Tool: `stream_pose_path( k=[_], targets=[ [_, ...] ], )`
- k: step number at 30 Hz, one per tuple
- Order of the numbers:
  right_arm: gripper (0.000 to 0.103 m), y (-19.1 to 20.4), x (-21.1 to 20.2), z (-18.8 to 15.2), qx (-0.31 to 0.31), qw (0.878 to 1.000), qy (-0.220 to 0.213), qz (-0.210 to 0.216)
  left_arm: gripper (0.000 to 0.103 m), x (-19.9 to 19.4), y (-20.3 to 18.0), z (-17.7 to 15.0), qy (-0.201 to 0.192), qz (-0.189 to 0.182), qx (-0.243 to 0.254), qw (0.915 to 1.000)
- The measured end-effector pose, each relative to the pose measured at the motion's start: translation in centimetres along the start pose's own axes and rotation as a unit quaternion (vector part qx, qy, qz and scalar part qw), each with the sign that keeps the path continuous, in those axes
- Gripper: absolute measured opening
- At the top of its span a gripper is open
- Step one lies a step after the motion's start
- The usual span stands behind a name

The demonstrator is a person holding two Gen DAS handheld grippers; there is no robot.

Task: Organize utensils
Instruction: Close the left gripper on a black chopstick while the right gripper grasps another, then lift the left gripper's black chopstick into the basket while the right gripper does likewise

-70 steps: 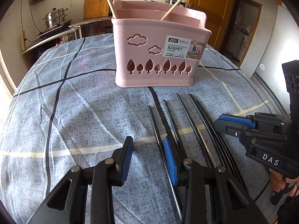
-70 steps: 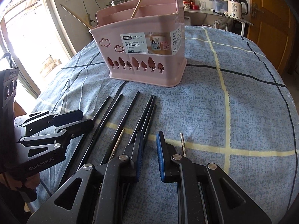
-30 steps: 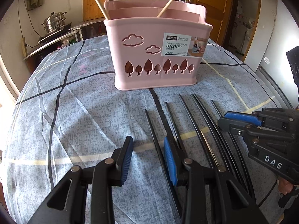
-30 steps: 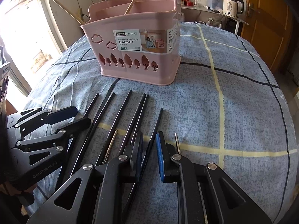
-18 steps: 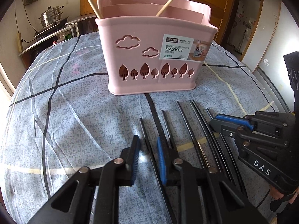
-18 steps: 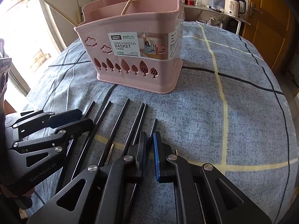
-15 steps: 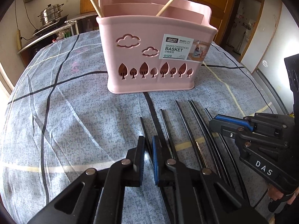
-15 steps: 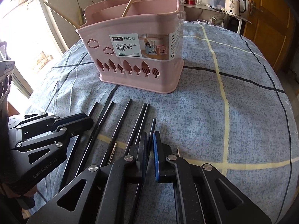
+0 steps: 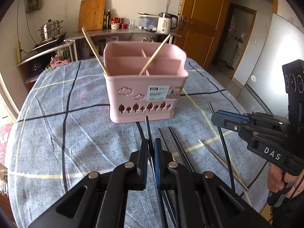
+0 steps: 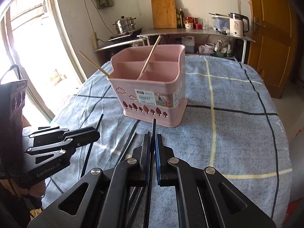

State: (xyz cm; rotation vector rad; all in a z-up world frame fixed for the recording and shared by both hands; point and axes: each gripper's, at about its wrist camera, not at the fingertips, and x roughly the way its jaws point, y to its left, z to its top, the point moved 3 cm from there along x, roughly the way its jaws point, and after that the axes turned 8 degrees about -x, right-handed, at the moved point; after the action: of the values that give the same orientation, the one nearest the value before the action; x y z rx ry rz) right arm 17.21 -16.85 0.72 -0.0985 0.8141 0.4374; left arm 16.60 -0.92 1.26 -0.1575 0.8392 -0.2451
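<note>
A pink divided basket [image 9: 144, 93] stands on the blue checked tablecloth, also in the right wrist view [image 10: 152, 95], with two wooden chopsticks [image 9: 153, 54] leaning in it. My left gripper [image 9: 151, 142] is shut on a black chopstick [image 9: 147, 127] and holds it above the cloth, tip toward the basket. My right gripper [image 10: 152, 138] is shut on another black chopstick [image 10: 153, 126], also lifted. Each gripper shows in the other's view, the right one [image 9: 224, 118] and the left one [image 10: 89, 133]. Several black chopsticks [image 9: 174, 142] lie on the cloth.
A thin metal chopstick [image 9: 210, 152] lies on the cloth to the right. A counter behind the table carries a steel pot [image 9: 50, 29], a kettle [image 9: 167, 23] and a cutting board [image 9: 92, 13]. A wooden door [image 9: 199, 22] is at the back right.
Both grippers closed, each on a black chopstick, and rose from the cloth with it. The basket now looks farther and lower, its compartments visible from above.
</note>
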Motion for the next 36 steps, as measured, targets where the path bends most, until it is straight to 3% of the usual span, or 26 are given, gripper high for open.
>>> stream_pose_path(
  k=[7,12,26,36],
  targets=[
    [0.004,0.2,-4.6,2.0,-0.008,0.998,-0.061,-0.009,0.005,-5.9,-0.2,2.8,-0.069,-0.012,0.012,0.9974],
    [0.004,0.1,-6.9,3.2,-0.014,0.995,-0.094,-0.016,0.005,-7.9,0.1,4.0,-0.096,-0.017,0.010,0.9952],
    [0.004,0.3,-9.8,4.6,-0.028,0.991,-0.130,-0.027,0.005,-9.8,0.0,5.1,-0.117,-0.023,0.014,0.9928],
    [0.004,0.9,-10.3,7.4,-0.044,0.988,-0.146,-0.025,0.005,-10.2,0.2,8.1,-0.117,-0.030,0.013,0.9926]
  ],
)
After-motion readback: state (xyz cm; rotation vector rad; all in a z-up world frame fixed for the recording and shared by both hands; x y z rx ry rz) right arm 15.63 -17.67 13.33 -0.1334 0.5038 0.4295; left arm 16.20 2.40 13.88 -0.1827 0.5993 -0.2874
